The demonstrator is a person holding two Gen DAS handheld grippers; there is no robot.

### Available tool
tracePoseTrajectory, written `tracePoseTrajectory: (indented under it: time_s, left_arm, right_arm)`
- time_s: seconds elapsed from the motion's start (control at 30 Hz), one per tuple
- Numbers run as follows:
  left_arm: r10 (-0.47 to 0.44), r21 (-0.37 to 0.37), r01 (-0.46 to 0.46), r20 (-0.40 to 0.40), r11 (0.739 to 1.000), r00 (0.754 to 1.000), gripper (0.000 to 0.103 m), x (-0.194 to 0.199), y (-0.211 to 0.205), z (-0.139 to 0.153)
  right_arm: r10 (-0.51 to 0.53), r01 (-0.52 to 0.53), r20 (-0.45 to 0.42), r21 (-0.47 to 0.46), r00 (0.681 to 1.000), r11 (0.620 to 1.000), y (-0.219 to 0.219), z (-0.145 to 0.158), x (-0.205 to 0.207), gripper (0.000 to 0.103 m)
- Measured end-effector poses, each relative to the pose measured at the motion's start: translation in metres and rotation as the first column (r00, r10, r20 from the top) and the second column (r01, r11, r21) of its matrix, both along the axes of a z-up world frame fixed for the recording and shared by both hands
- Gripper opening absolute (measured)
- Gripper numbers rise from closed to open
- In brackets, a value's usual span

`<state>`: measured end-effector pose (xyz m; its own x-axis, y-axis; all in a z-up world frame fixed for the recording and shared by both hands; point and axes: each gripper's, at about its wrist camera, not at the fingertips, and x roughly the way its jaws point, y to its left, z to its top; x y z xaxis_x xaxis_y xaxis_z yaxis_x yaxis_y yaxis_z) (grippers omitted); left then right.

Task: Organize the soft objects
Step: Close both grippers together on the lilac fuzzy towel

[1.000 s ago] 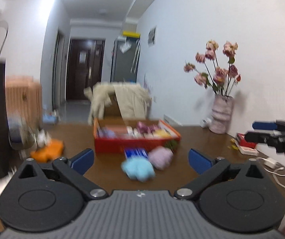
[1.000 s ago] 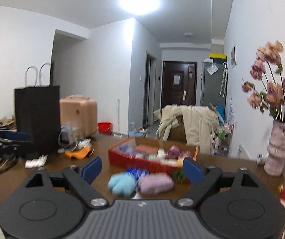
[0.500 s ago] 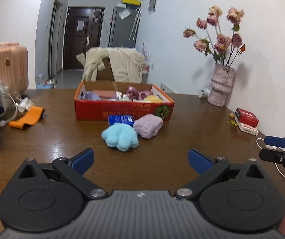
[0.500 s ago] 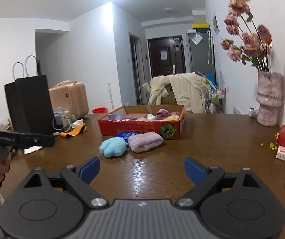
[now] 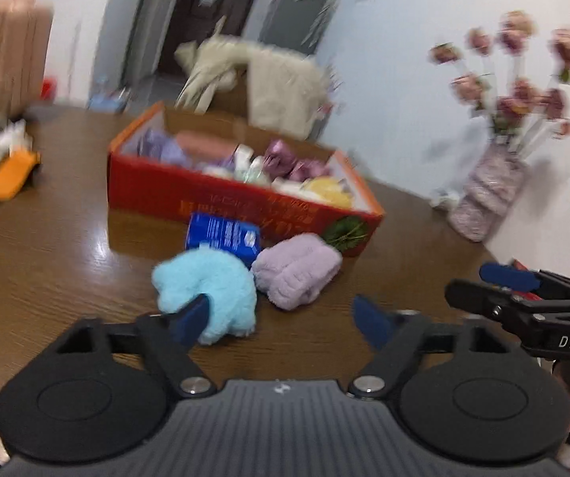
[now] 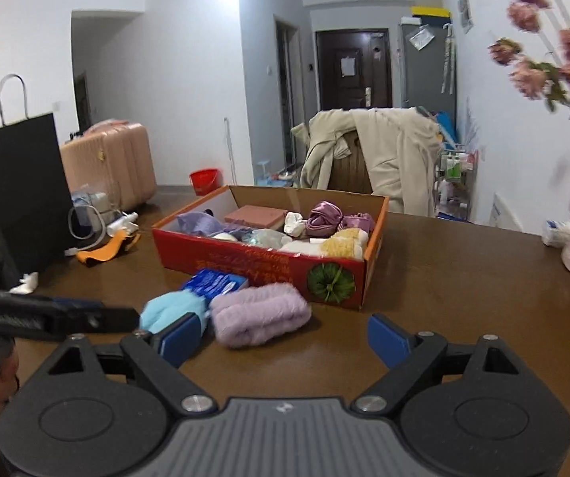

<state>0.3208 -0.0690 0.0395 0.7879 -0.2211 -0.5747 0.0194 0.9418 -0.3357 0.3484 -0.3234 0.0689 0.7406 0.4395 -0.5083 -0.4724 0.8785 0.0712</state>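
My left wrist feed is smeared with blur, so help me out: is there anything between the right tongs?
Observer: No. The right tongs are open and empty; the fluffy lilac rolled cloth lies on the table just ahead of them.
Operator: What's over to the left of the box?
Observer: A tall black paper bag with white handles stands at the far left.
Operator: And that pinkish thing inside the box?
Observer: A pink rectangular block, lying flat towards the back of the red cardboard box.
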Motion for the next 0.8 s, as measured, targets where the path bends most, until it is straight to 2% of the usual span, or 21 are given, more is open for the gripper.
tracePoseTrajectory:
  time_s: [0.1, 0.13, 0.17, 0.27, 0.37, 0.43, 0.5, 0.53, 0.63, 0.7, 0.8]
  left_arm:
    - [-0.036, -0.085, 0.031, -0.056, 0.996, 0.998, 0.049, 0.036, -0.009, -0.012]
    - [-0.047, -0.096, 0.040, -0.068, 0.995, 0.997, 0.046, 0.047, -0.013, -0.016]
    - [-0.034, -0.096, 0.024, -0.098, 0.995, 0.995, 0.039, 0.060, -0.018, -0.020]
    - [0.000, -0.085, -0.010, -0.123, 0.996, 0.992, 0.039, 0.084, -0.020, -0.032]
    - [-0.018, -0.065, 0.012, -0.097, 0.998, 0.995, 0.044, 0.092, -0.021, -0.039]
    - [-0.020, -0.061, 0.015, -0.094, 0.998, 0.995, 0.047, 0.095, -0.019, -0.046]
    - [-0.032, -0.060, 0.025, -0.112, 0.998, 0.993, 0.046, 0.098, -0.016, -0.055]
    - [-0.036, -0.052, 0.031, -0.099, 0.998, 0.994, 0.046, 0.097, -0.015, -0.054]
    - [-0.031, -0.064, 0.025, -0.087, 0.998, 0.996, 0.046, 0.096, -0.012, -0.054]
    - [-0.026, -0.060, 0.022, -0.069, 0.998, 0.997, 0.034, 0.097, -0.013, -0.055]
    - [-0.024, -0.039, 0.022, -0.034, 0.999, 0.999, 0.026, 0.094, -0.017, -0.055]
  right_arm:
    - [0.037, -0.038, -0.043, -0.018, 0.998, 0.999, 0.013, -0.007, 0.049, 0.087]
    - [0.047, -0.048, -0.060, -0.020, 0.997, 0.999, 0.018, -0.011, 0.065, 0.084]
    - [0.057, -0.059, -0.082, -0.014, 0.995, 0.998, 0.022, -0.017, 0.082, 0.083]
    - [0.069, -0.061, -0.151, 0.054, 0.986, 0.997, 0.027, -0.035, 0.126, 0.077]
    - [0.066, -0.055, -0.222, 0.056, 0.973, 0.997, 0.037, -0.058, 0.155, 0.066]
    - [0.088, -0.081, -0.264, 0.038, 0.960, 0.996, 0.044, -0.072, 0.166, 0.057]
    - [0.112, -0.087, -0.282, 0.099, 0.953, 0.991, 0.043, -0.080, 0.170, 0.053]
    - [0.123, -0.090, -0.293, 0.122, 0.948, 0.988, 0.041, -0.083, 0.172, 0.042]
    - [0.152, -0.109, -0.308, 0.154, 0.939, 0.982, 0.039, -0.084, 0.170, 0.027]
    - [0.148, -0.104, -0.304, 0.155, 0.941, 0.982, 0.037, -0.084, 0.168, 0.024]
    - [0.126, -0.083, -0.294, 0.153, 0.948, 0.985, 0.038, -0.081, 0.165, 0.020]
